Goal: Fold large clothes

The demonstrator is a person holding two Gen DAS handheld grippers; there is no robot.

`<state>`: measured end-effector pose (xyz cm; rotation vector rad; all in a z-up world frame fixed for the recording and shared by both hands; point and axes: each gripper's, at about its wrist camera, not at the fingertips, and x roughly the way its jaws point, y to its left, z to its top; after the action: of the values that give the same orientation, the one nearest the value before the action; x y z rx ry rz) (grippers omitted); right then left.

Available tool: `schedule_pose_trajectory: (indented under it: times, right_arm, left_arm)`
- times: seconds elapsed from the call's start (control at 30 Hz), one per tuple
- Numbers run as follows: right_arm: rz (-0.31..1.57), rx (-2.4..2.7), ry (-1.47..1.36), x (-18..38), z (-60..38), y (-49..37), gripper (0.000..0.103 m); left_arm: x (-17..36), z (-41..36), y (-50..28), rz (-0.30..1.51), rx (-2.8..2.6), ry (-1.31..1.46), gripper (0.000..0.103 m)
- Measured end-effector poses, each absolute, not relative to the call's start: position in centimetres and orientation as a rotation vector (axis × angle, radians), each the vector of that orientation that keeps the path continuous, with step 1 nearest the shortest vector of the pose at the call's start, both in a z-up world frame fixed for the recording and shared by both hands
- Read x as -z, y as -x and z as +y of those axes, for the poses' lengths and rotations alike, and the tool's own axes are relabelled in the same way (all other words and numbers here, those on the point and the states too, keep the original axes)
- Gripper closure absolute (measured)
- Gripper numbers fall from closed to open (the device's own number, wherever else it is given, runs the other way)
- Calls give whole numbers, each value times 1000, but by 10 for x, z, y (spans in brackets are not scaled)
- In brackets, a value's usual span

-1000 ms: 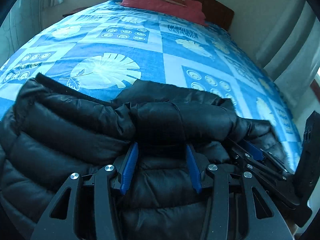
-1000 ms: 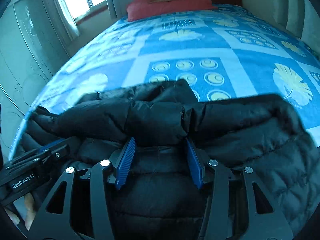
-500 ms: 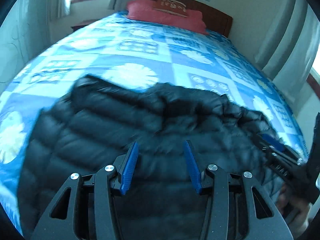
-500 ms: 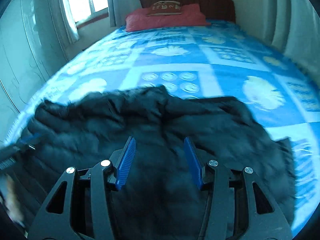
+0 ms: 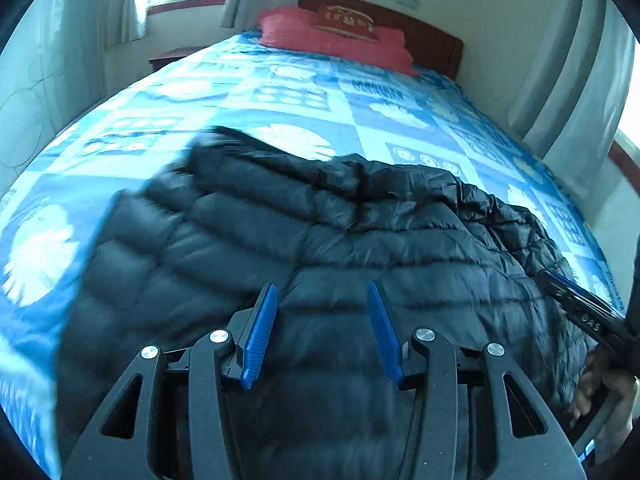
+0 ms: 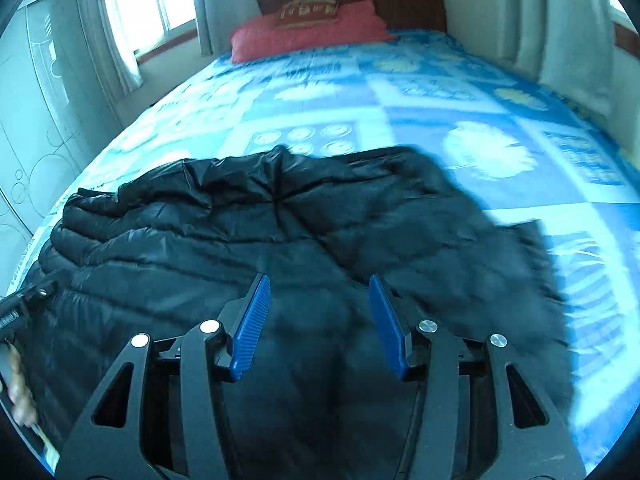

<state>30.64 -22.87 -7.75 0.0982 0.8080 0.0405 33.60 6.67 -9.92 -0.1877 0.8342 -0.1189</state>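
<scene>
A black quilted puffer jacket (image 5: pixel 320 240) lies folded over on the near part of the blue bed; it also shows in the right wrist view (image 6: pixel 248 232). My left gripper (image 5: pixel 322 296) hangs above the jacket, open and empty, its blue pads apart. My right gripper (image 6: pixel 320 290) is likewise open and empty above the jacket. The right gripper appears at the right edge of the left wrist view (image 5: pixel 580 308). The left gripper shows at the left edge of the right wrist view (image 6: pixel 24 300).
The bed has a blue patterned cover (image 5: pixel 280 96) and a red pillow (image 5: pixel 340 40) by the wooden headboard (image 6: pixel 400 4). Curtains (image 5: pixel 580 80) hang to the right. A window (image 6: pixel 132 0) and a wardrobe (image 6: pixel 36 92) are on the left.
Both grippers have let go of the jacket's folded edge and pulled back and up. The jacket now lies on the bed, further from the cameras.
</scene>
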Motion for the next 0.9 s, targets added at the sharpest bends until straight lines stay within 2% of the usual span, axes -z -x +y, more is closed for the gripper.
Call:
schedule_pose_trajectory:
  times: [0.13,0.3,0.47,0.63,0.7,0.83,0.9]
  right_arm:
    - [841,44,-43,92,-248,-279,50]
    - [858,37,-17,117,-247,-279,50]
    - [849,15,-135,96,-259,-260,48]
    - [798,56,-199,71,-283,-213,37]
    - [801,78,-237,71,-295,-189,32]
    - [840,117,-336,86,-319,-156,30]
    - [854,117,-420,96,-330,-145,30]
  left_arm:
    - [105,93,-309,839,67,226,56]
    - [127,93,-317,879,80,196,57]
    - [117,104,-314,877,85,260,57]
    - [99,131,-261,837,35,358,55]
    - [97,144,-237,821,-3,407,49]
    - [96,159,-193,783,-132,439,30]
    - [99,166,-175,770,-176,474,29]
